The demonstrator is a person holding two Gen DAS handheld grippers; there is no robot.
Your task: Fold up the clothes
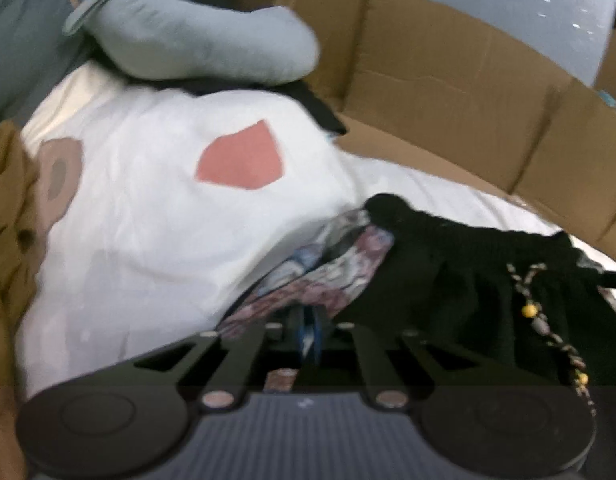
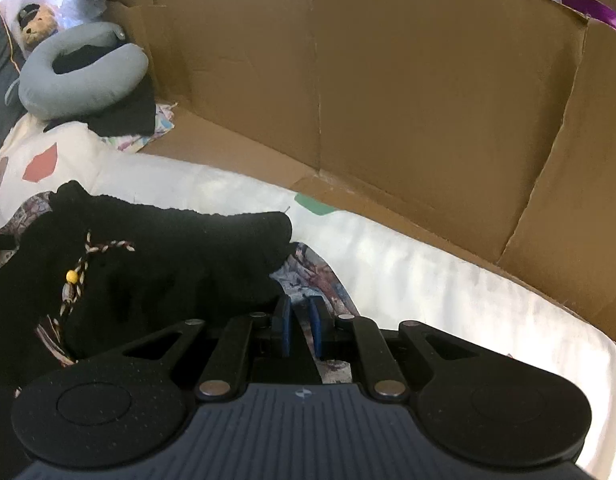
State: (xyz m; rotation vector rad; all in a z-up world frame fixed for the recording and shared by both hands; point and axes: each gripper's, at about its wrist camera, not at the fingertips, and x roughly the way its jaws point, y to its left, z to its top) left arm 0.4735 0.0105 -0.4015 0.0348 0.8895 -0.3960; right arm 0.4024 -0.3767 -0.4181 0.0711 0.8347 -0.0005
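Gripping opposite near corners: left gripper clenched on patterned garment, right gripper nearly closed on its other edge. Black waistband spans left-right between them, over the white bedsheet; both equally near.

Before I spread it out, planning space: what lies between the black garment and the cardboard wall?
In the right wrist view, bare white sheet separates the black garment from the cardboard wall.

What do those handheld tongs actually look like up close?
Both the left tongs and right tongs look alike: ribbed dark-grey body, two round black discs, black linkage bars with silver rivets, and blue pads on the fingers. No cables or sleeves show.
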